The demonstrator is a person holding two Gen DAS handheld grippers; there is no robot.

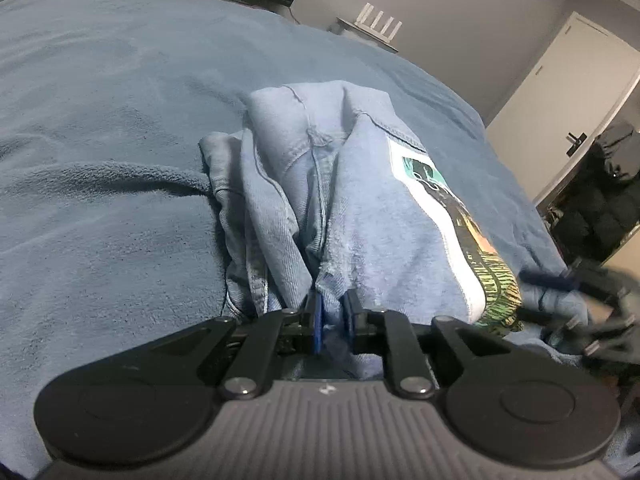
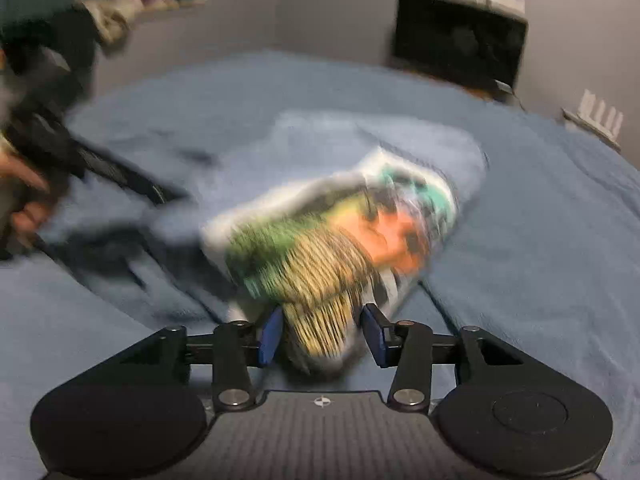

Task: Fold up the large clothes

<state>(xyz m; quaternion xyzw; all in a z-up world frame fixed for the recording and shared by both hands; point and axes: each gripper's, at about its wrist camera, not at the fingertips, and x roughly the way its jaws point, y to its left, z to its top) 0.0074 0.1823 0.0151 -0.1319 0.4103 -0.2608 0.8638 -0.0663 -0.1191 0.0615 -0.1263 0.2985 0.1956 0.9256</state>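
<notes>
The light-blue printed sweatshirt (image 1: 352, 184) is gathered mid-fold on the bed (image 1: 100, 128), pinched by the left tool (image 1: 332, 320) and straddled by the right tool (image 2: 322, 332), grip unclear; flattening is judged outstanding.

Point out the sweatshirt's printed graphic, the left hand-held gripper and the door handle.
printed graphic (image 1: 460, 224), left wrist view, on the middle of the print.
left hand-held gripper (image 1: 333, 320), left wrist view, midway between its fingertips.
door handle (image 1: 576, 141), left wrist view, on the dark lever.
</notes>
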